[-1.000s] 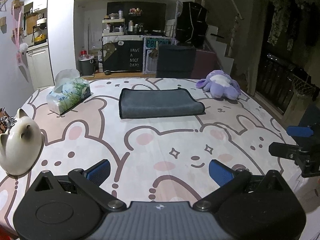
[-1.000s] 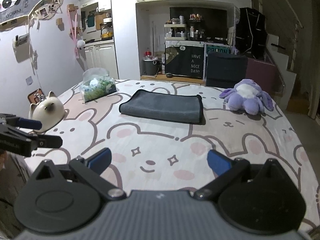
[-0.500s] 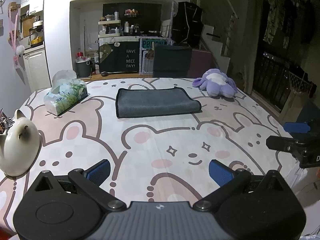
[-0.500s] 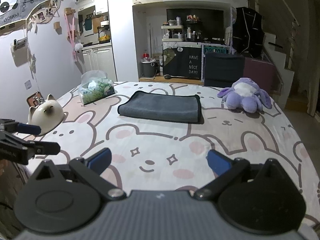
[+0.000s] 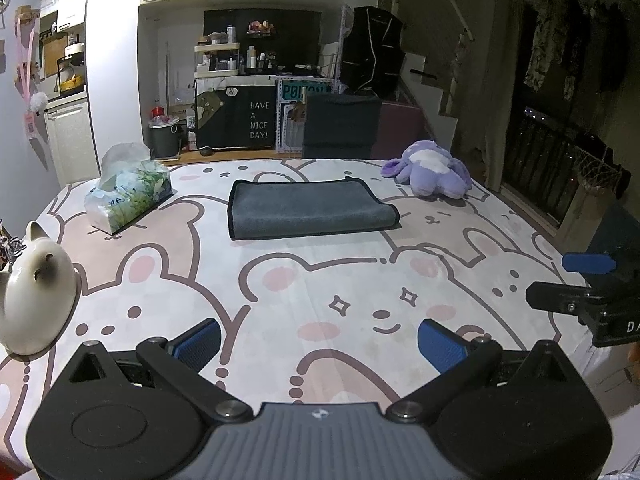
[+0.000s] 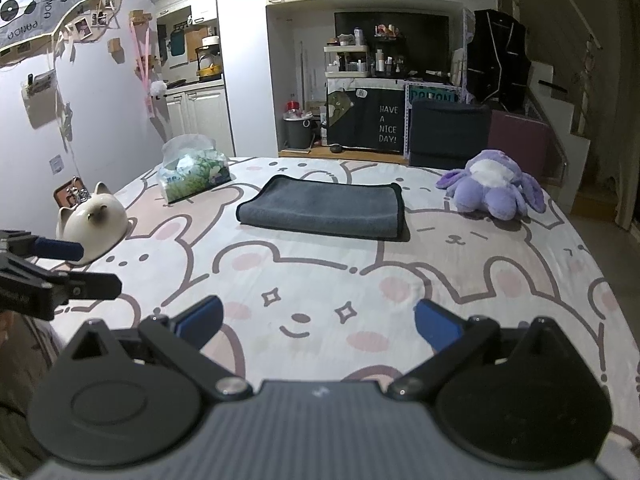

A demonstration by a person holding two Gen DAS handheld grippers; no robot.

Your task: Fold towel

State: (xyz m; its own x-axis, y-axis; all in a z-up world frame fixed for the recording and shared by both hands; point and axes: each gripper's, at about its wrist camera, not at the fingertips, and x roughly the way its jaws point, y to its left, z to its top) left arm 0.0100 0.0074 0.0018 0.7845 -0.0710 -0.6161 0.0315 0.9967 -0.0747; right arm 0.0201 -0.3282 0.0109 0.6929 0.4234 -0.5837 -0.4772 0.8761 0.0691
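Observation:
A dark grey towel [image 5: 308, 208] lies folded into a flat rectangle on the far middle of the bunny-print tablecloth [image 5: 320, 292]; it also shows in the right wrist view [image 6: 326, 210]. My left gripper [image 5: 320, 342] is open and empty, low over the near edge of the table, well short of the towel. My right gripper [image 6: 318, 322] is open and empty, also near the front edge. Each gripper shows at the side of the other's view: the right gripper [image 5: 576, 284] and the left gripper [image 6: 68, 266].
A tissue pack [image 5: 128, 196] lies at the far left. A white cat-shaped ornament [image 5: 36, 300] stands at the left edge. A purple plush toy [image 5: 430, 174] sits at the far right. A dark chair [image 5: 340, 126] and shelves stand beyond the table.
Both grippers have drawn back slightly and tilted, so the towel sits a little farther away in both views. The towel has not moved. Both jaws stay open.

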